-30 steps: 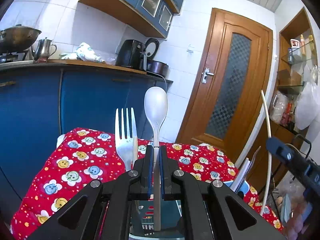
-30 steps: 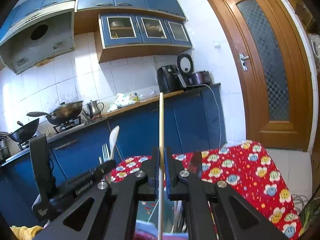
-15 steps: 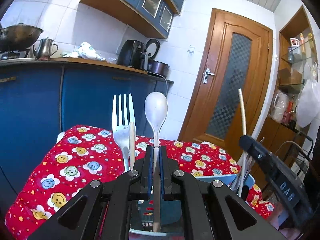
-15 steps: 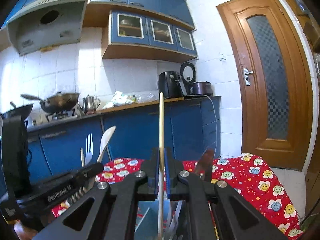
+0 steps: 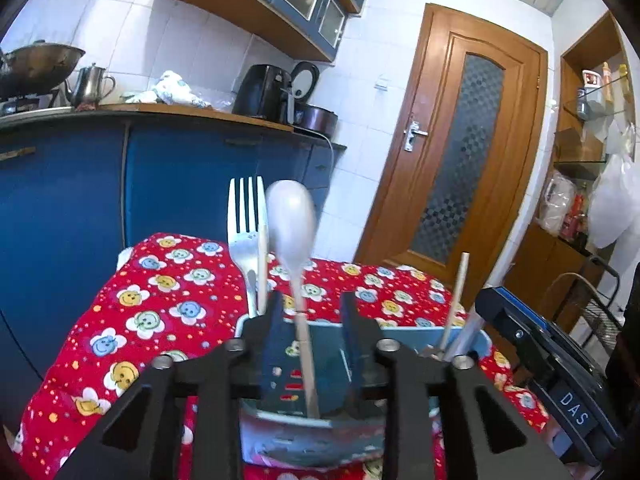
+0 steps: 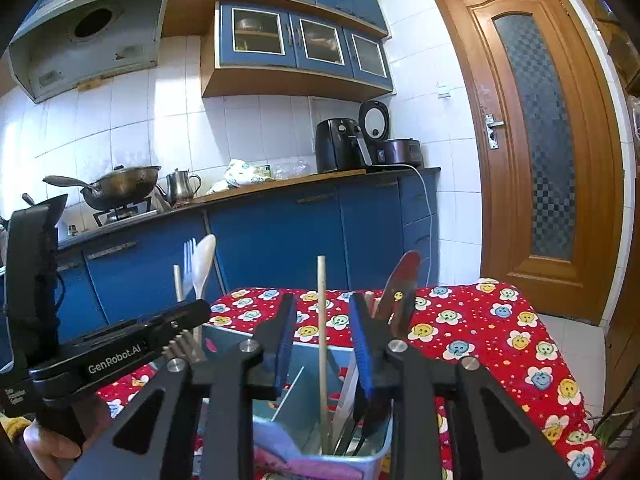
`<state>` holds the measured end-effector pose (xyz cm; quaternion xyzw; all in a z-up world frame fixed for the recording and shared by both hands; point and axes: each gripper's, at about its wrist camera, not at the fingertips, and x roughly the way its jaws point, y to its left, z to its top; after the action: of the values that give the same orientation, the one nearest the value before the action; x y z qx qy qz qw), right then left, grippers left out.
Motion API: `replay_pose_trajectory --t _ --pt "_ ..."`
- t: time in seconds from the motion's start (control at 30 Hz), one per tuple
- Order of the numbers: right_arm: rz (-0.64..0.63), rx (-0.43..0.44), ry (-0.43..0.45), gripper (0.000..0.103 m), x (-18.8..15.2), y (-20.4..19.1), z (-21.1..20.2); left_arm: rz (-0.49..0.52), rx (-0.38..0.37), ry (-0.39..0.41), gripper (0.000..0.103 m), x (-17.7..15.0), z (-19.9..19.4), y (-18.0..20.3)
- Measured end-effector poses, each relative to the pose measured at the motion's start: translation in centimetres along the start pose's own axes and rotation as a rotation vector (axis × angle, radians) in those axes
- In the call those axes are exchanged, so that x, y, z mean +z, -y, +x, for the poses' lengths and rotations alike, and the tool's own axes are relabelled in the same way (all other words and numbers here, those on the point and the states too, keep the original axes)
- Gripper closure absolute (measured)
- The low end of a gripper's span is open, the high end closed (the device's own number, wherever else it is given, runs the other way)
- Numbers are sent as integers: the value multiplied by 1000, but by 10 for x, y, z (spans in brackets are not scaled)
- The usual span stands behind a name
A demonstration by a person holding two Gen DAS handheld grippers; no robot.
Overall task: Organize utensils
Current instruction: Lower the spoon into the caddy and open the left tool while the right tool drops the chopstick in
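A blue divided utensil holder (image 5: 404, 334) stands on the red flower-print table (image 5: 160, 300). My left gripper (image 5: 309, 334) is open, its jaws either side of a white spoon (image 5: 291, 220) that stands loose in the holder. A fork (image 5: 245, 232) and a chopstick stand just left of it. My right gripper (image 6: 322, 344) is open around a wooden chopstick (image 6: 321, 320) standing in the holder (image 6: 296, 384). A knife (image 6: 400, 284) stands right of it. The spoon (image 6: 203, 260) and the left gripper body (image 6: 120, 354) show at left.
Blue kitchen cabinets (image 6: 280, 240) with a wok, kettle and air fryer stand behind the table. A wooden door (image 6: 540, 140) is at right. Shelves and a wire rack (image 5: 592, 300) stand at the far right in the left wrist view.
Both grippers have opened and let go: the spoon and the chopstick have dropped lower into the holder and now stand free between the jaws.
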<state>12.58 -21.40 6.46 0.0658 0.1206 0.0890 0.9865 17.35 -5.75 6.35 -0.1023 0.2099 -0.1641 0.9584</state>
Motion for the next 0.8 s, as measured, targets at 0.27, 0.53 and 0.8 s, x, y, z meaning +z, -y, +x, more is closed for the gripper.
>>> replay_pose_trajectory --t 0.27,0.53,0.8 --pt "37 17 22 60 8 -9 -44 36 7 -19 54 0 -36 10" --pt "64 19 -3 44 5 -22 -92 46 51 -60 42 -6 -79 10" --pt "86 11 -72 25 -21 -37 -128 50 97 -118 38 -32 -113 3"
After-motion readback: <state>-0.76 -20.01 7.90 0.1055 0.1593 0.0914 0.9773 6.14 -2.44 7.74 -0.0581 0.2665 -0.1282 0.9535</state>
